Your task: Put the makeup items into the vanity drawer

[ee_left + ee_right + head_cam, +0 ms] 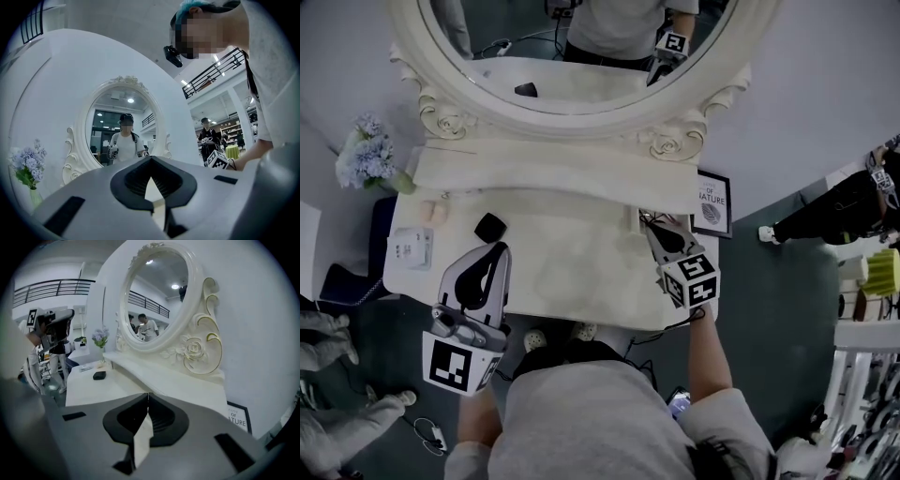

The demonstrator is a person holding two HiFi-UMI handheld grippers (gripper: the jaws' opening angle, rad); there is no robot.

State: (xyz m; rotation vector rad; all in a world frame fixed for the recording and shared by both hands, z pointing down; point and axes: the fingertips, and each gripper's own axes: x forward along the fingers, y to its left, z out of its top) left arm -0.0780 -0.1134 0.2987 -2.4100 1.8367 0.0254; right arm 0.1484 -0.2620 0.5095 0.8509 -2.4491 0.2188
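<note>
A small black compact [490, 227] lies on the left part of the white vanity top [572, 258]; in the right gripper view the compact [99, 375] shows far off to the left. Two pale beige items [436, 213] rest near the back left. My left gripper [500, 248] hovers just in front of the compact, a little to its right, jaws shut and empty; its tips [150, 158] meet in its own view. My right gripper [648, 221] is at the vanity's right end near the shelf, also shut with nothing between its tips [148, 394]. Two round drawer knobs [534, 339] show below the front edge.
An oval mirror [572, 56] with a raised shelf [553, 169] backs the vanity. Blue flowers [366, 150] and a white card [411, 248] stand at the left. A framed print [711, 202] leans at the right. People stand on the floor on both sides.
</note>
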